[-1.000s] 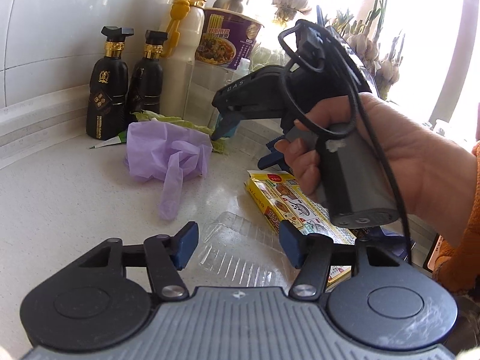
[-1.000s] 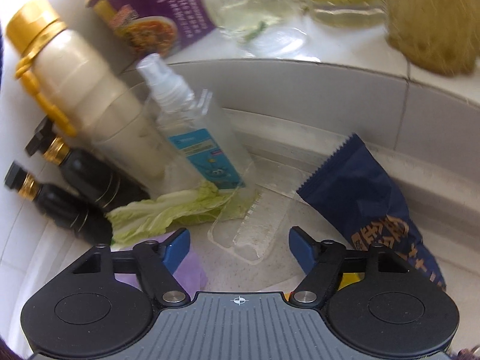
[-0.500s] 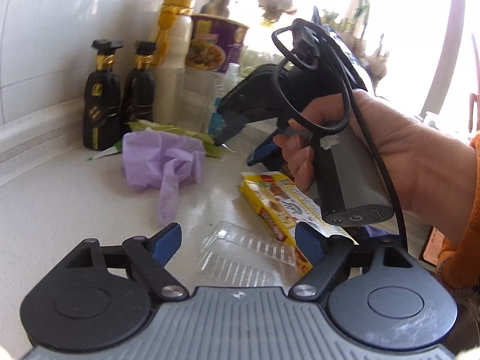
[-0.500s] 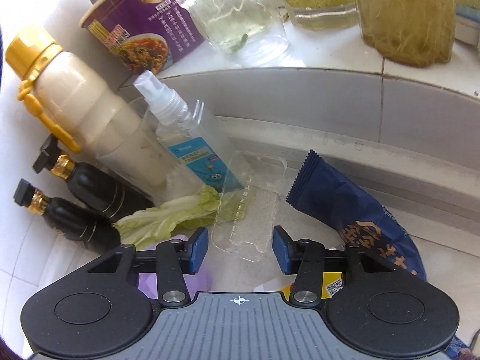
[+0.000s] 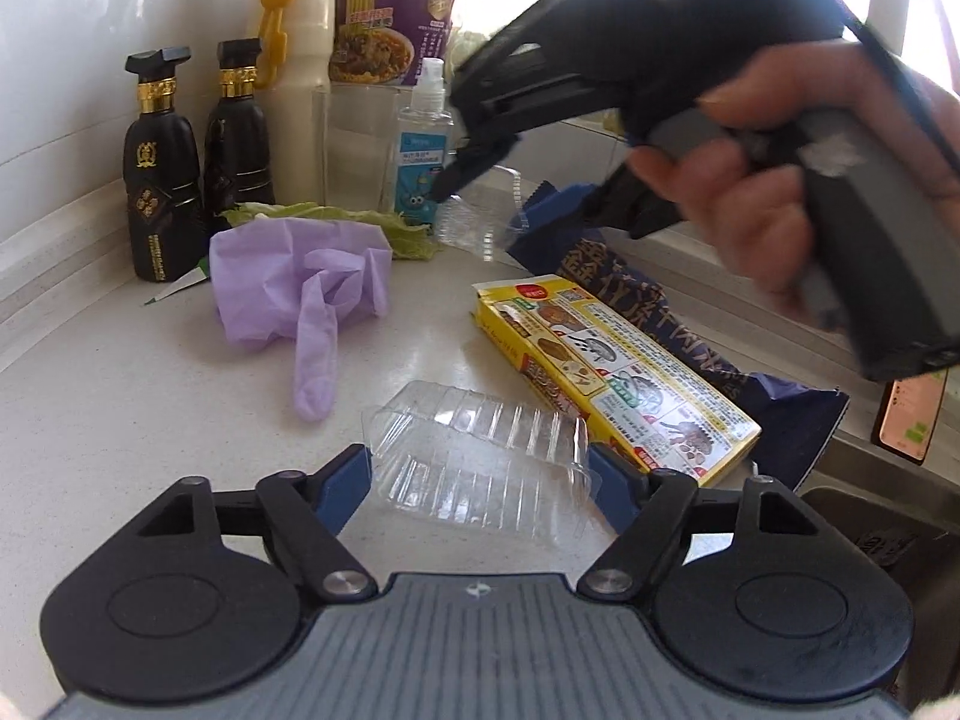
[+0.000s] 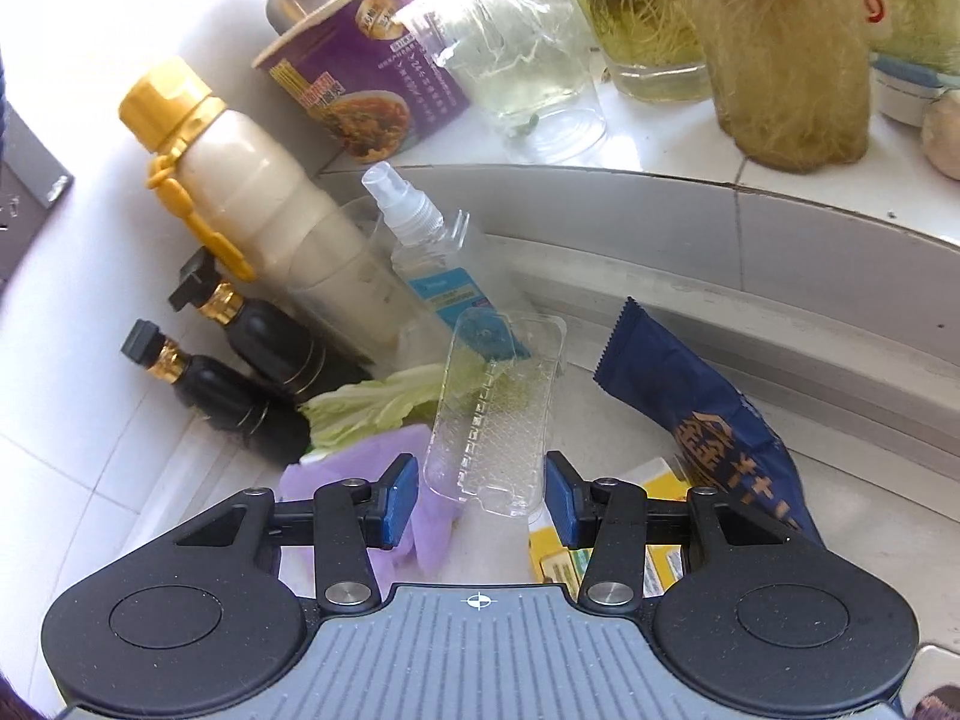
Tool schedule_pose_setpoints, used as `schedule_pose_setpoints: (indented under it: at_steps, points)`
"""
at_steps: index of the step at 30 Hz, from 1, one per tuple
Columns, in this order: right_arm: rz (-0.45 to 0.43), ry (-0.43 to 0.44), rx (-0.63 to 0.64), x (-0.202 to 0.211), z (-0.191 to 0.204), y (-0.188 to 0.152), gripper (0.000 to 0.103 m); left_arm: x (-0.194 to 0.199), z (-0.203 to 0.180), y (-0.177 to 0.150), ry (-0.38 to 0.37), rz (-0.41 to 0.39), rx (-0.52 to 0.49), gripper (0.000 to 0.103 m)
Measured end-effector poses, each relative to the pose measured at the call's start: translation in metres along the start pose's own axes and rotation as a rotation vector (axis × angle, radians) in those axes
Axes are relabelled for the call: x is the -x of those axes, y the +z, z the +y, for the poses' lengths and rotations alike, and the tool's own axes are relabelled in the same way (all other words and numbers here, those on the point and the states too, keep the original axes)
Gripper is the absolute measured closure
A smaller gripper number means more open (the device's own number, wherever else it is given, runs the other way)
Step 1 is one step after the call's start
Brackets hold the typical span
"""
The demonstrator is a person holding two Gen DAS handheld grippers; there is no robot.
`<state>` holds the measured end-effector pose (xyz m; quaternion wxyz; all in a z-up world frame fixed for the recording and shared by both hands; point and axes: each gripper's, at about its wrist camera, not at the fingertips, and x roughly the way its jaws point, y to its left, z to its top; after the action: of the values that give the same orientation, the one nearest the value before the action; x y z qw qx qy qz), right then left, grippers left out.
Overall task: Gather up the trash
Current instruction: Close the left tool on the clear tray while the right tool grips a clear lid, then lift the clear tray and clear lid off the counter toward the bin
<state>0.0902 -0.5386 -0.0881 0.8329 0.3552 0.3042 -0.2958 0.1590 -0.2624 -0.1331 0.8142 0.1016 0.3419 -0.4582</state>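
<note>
We are holding our left tongs (image 5: 477,474) low over the white counter (image 5: 120,396), and they are closing around a clear ridged tray (image 5: 480,456) that is lying flat there, its ends just beside the blue pads. Just past it, a yellow box (image 5: 618,378) is lying on a dark blue wrapper (image 5: 798,414), and a purple glove (image 5: 300,288) is lying in a heap to the left. Our right tongs (image 6: 480,492) are squeezing a second clear tray (image 6: 498,414) and holding it up off the counter. Behind, a green leaf (image 6: 372,405) is lying by two black bottles (image 5: 162,168), a spray bottle (image 6: 426,264), a tall white bottle (image 6: 258,216) and a purple noodle cup (image 6: 360,84).
</note>
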Motion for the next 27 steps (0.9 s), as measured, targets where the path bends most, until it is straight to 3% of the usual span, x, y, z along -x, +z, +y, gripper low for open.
schedule_pose_setpoints:
  at_steps: [11,27]
  points:
    - [0.013,0.045,0.012,0.034,0.001,-0.02,0.059,0.031,0.015,0.001,0.039,-0.033,0.107,0.032]
    - [0.08,0.096,0.131,0.078,0.055,-0.087,0.059,0.121,0.032,-0.014,0.17,-0.04,0.144,0.032]
